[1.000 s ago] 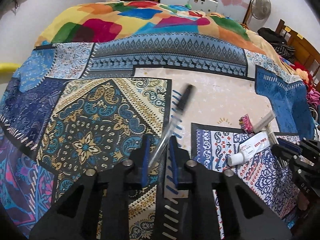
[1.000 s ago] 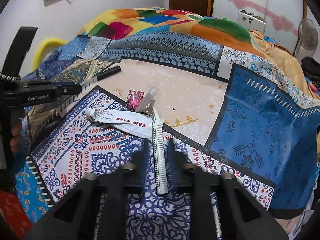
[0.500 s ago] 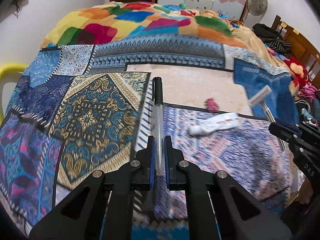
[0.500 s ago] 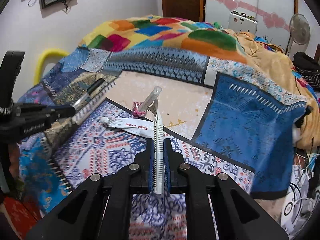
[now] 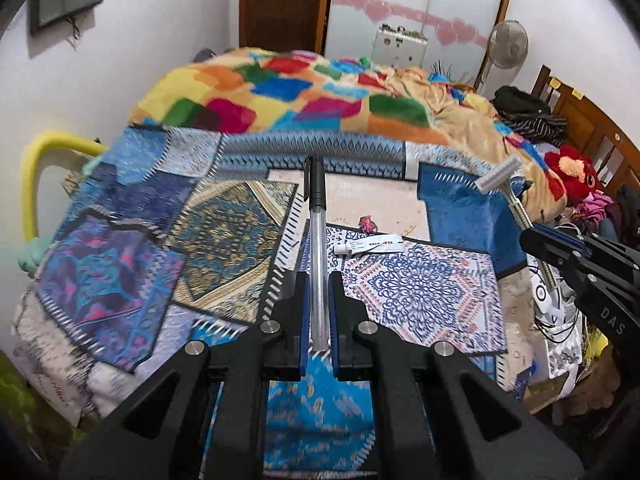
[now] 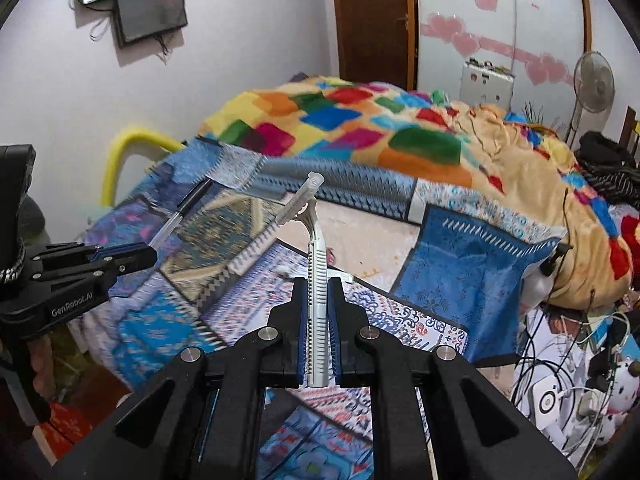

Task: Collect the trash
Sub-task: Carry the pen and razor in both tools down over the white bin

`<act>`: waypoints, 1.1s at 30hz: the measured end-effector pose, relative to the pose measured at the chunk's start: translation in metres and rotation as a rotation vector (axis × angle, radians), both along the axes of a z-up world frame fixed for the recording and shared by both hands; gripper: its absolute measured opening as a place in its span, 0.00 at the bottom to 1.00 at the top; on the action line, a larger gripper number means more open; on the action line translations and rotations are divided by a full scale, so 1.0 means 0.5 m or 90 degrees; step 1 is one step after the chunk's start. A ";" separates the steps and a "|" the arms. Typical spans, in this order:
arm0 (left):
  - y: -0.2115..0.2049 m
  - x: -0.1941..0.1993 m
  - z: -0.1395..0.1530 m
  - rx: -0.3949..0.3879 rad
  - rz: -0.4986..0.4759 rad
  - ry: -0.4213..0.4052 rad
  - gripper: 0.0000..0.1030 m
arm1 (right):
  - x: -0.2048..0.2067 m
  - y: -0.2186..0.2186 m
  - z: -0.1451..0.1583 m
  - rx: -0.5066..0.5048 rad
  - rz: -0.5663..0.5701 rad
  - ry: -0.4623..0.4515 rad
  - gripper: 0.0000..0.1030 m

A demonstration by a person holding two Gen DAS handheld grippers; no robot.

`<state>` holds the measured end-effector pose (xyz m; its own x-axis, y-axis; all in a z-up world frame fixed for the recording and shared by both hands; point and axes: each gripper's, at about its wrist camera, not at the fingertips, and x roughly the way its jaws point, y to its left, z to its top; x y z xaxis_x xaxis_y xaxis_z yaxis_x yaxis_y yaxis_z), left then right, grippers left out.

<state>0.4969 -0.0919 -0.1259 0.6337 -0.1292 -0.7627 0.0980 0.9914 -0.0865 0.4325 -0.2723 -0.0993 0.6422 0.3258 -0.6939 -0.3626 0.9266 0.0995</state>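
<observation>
My left gripper (image 5: 319, 280) is shut on a clear pen with a black cap (image 5: 318, 232), held up above the patterned bedspread (image 5: 224, 236). A white disposable razor (image 6: 316, 264) stands upright in my right gripper (image 6: 318, 286), which is shut on its handle. From the left wrist view the razor (image 5: 505, 178) and right gripper (image 5: 536, 240) show at the right; from the right wrist view the pen (image 6: 180, 216) and left gripper (image 6: 148, 256) show at the left. A white tube (image 5: 370, 245) and a small pink wrapper (image 5: 366, 223) lie on the bed below.
A multicoloured blanket (image 5: 304, 100) is heaped at the far side of the bed. A yellow rail (image 5: 30, 184) borders the bed's left. Cables and a white device (image 6: 552, 396) clutter the floor at the right. A standing fan (image 6: 592, 88) and wooden door (image 6: 372, 20) are behind.
Both grippers have risen well above the bed, carrying the pen and the razor off the spread. The left jaws closed on the pen. The tube and pink wrapper stayed on the bed.
</observation>
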 end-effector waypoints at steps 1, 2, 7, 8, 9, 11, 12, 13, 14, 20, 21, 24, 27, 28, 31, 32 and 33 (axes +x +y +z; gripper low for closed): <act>0.002 -0.026 0.022 0.013 0.005 -0.013 0.07 | -0.013 0.004 0.014 0.005 0.004 -0.004 0.09; 0.003 -0.040 0.033 0.018 0.007 -0.020 0.07 | -0.024 0.008 0.026 0.007 0.007 -0.009 0.09; 0.027 -0.142 0.105 0.018 0.026 -0.056 0.07 | -0.094 0.034 0.089 0.024 0.029 -0.035 0.09; 0.033 -0.159 0.115 0.017 0.030 -0.061 0.07 | -0.109 0.042 0.101 0.027 0.035 -0.040 0.09; 0.042 -0.185 0.130 0.017 0.037 -0.070 0.07 | -0.121 0.048 0.109 0.030 0.040 -0.044 0.09; 0.057 -0.226 0.150 0.014 0.047 -0.083 0.07 | -0.151 0.065 0.129 0.036 0.053 -0.052 0.09; 0.062 -0.241 0.157 0.013 0.051 -0.087 0.07 | -0.165 0.074 0.138 0.039 0.059 -0.054 0.09; 0.072 -0.264 0.168 0.013 0.056 -0.093 0.07 | -0.177 0.080 0.143 0.041 0.064 -0.056 0.09; 0.081 -0.287 0.177 0.013 0.059 -0.100 0.07 | -0.191 0.089 0.150 0.046 0.072 -0.056 0.09; 0.135 -0.398 0.206 0.023 0.086 -0.116 0.07 | -0.271 0.147 0.176 0.053 0.116 -0.067 0.09; 0.144 -0.413 0.206 0.026 0.091 -0.117 0.07 | -0.282 0.157 0.177 0.053 0.122 -0.067 0.09; 0.174 -0.458 0.204 0.026 0.108 -0.117 0.07 | -0.319 0.192 0.176 0.054 0.148 -0.065 0.09; 0.205 -0.505 0.195 0.026 0.126 -0.111 0.07 | -0.347 0.225 0.164 0.053 0.173 -0.056 0.08; 0.216 -0.522 0.190 0.025 0.133 -0.108 0.07 | -0.355 0.234 0.160 0.052 0.179 -0.051 0.09; 0.248 -0.565 0.173 0.023 0.157 -0.100 0.07 | -0.381 0.270 0.141 0.046 0.202 -0.037 0.09; 0.260 -0.579 0.166 0.020 0.164 -0.097 0.07 | -0.391 0.282 0.135 0.044 0.210 -0.032 0.09; 0.270 -0.589 0.161 0.018 0.170 -0.094 0.07 | -0.398 0.294 0.127 0.043 0.219 -0.025 0.09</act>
<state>0.2026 0.0429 -0.0457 0.7470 0.0771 -0.6603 -0.1569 0.9857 -0.0623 0.2337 -0.1251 -0.0360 0.5121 0.5720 -0.6408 -0.6574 0.7411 0.1363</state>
